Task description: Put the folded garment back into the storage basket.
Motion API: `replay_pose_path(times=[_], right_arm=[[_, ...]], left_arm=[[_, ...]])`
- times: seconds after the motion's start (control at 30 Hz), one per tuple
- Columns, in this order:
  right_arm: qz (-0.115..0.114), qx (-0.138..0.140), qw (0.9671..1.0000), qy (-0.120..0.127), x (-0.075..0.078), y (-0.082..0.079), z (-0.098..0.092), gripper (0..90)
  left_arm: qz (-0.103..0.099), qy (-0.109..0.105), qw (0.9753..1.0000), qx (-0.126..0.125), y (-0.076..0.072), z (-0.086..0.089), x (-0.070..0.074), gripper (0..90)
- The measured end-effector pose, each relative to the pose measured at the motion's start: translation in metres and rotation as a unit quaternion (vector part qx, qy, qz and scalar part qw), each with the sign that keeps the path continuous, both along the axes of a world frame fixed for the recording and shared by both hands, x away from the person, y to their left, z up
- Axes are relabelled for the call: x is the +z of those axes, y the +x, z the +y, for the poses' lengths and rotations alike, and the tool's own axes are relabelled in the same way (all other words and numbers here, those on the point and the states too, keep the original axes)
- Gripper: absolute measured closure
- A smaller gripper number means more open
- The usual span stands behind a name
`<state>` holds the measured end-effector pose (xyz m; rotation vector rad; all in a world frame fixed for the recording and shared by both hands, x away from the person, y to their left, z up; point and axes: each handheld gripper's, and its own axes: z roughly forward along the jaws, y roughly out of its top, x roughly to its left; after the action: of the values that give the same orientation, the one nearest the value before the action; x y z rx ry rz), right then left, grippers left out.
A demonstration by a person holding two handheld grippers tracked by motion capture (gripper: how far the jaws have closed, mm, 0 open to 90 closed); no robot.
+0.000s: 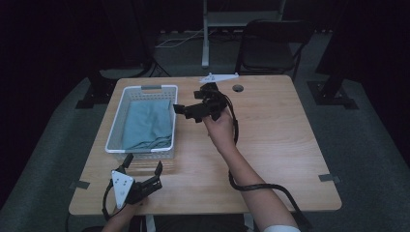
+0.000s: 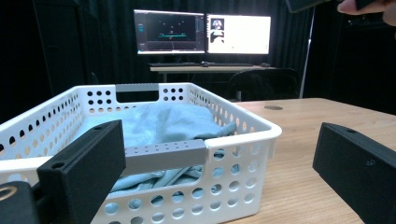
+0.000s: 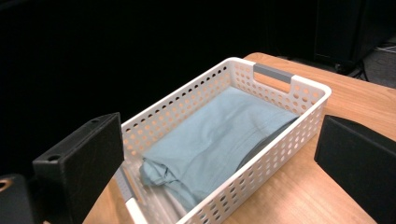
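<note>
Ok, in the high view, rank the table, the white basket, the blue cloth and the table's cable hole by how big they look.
1. Table
2. White basket
3. Blue cloth, lying inside the basket
4. Cable hole, clearly the smallest

I can read no text, label, brand or number anywhere. The two monitors [image 2: 201, 31] behind my table are lit, but whatever stands on their screens is too small and blurred for me to make out.
</note>
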<state>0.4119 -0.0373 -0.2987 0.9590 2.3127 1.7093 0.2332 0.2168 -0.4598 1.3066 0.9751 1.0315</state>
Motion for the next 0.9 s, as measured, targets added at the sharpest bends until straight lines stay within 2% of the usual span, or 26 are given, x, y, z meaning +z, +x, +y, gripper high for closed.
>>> replay_pose_path(times=[0.2,0.3,0.37,0.63,0.77,0.9], right_arm=[[-0.006,-0.008,0.9999,0.005,0.002,-0.008,-0.018,1.7],[-0.005,-0.011,0.9997,0.023,0.004,-0.013,-0.029,1.7],[-0.016,-0.022,0.9995,0.012,0.006,-0.017,-0.036,1.7],[-0.021,-0.052,0.9984,0.012,0.009,-0.024,-0.070,1.7],[-0.022,-0.067,0.9974,0.012,0.005,-0.029,-0.086,1.7],[-0.018,-0.079,0.9966,0.011,-0.004,-0.034,-0.100,1.7]], left_arm=[[0.001,0.001,1.0000,0.003,0.000,0.000,0.000,3.8],[0.001,0.001,1.0000,0.003,0.000,0.000,0.000,3.8],[0.001,0.001,1.0000,0.003,0.000,0.000,0.000,3.9],[0.002,0.001,1.0000,0.003,0.001,0.000,0.000,3.8],[0.002,0.001,1.0000,0.003,0.000,0.000,0.000,3.9],[-0.001,0.000,1.0000,0.004,0.000,0.000,0.000,3.8]])
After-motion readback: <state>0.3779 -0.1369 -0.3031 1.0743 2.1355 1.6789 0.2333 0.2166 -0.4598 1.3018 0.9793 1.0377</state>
